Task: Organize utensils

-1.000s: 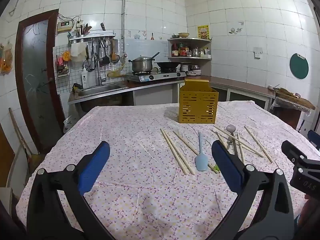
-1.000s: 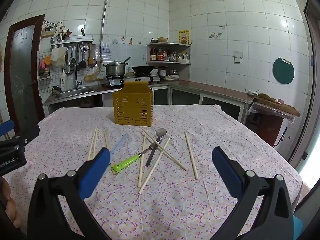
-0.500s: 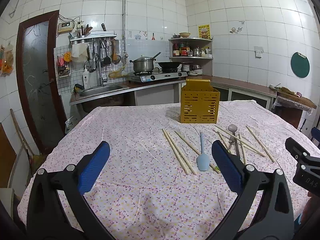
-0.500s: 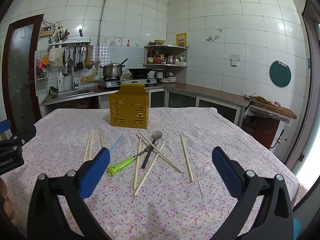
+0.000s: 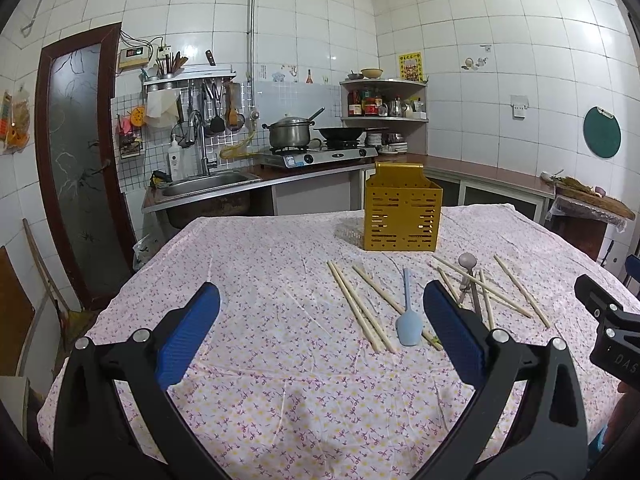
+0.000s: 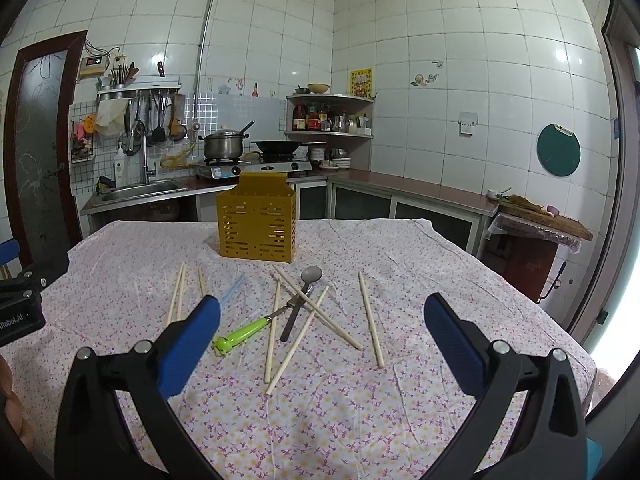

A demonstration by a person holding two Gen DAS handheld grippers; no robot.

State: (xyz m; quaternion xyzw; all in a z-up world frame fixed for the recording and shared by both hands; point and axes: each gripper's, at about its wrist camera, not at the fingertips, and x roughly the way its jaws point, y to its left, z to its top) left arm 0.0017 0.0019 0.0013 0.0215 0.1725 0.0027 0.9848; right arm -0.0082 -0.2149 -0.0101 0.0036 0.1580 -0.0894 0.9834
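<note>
The holder [image 6: 257,224] stands on the table [image 6: 400,264] behind scattered chopsticks [image 6: 370,320], with a spoon [image 6: 304,292] among them.

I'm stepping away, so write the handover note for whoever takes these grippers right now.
Left gripper: open, empty, above the cloth.
Right gripper: open, empty, above the cloth.
Yellow holder stands upright at the far middle of the table; nothing shows sticking out of it.
Loose on the cloth: chopsticks, some crossed over the metal spoon; green-handled utensil; light blue spoon.
Done: nothing visible.
Left: all of it.
</note>
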